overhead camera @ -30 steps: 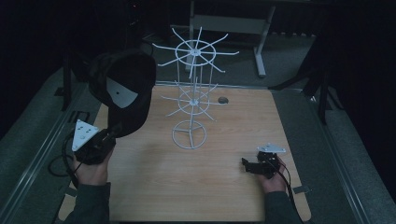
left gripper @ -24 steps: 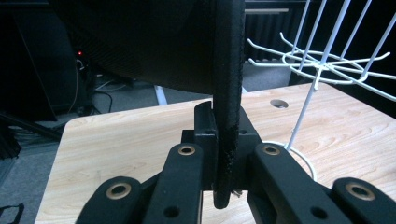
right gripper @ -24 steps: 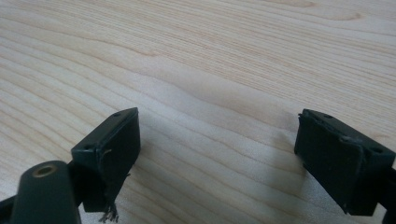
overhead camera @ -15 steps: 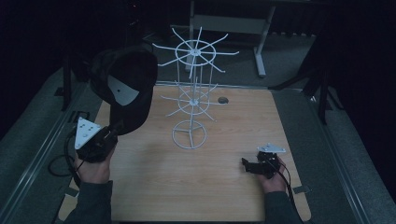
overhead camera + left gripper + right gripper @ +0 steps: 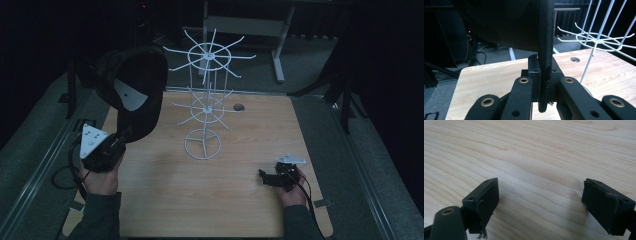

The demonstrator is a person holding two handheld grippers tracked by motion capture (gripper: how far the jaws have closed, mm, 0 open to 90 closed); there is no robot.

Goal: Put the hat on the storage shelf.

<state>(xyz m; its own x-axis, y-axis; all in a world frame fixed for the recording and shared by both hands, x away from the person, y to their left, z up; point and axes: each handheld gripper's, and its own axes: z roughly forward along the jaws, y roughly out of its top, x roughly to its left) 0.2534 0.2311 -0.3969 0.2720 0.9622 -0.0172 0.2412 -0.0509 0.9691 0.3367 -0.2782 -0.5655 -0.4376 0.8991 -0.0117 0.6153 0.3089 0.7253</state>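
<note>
My left tool [image 5: 122, 137] pinches the black cap [image 5: 132, 87] by its stiff brim, raised left of the white wire rack [image 5: 206, 107]. The crown looks soft and light, so the brim is my best hold. My right tool [image 5: 267, 177] rests spread on the desk [image 5: 240, 200].

Wooden table [image 5: 240, 200] with a round hole [image 5: 239, 107], grey metal frame [image 5: 245, 25] behind, dark surroundings

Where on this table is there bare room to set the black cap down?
Bare wood runs along the table's near edge, between the left hand-held gripper holding the cap and the right hand-held gripper. The right side beyond the wire rack is free too. The middle is crowded by the rack.
</note>
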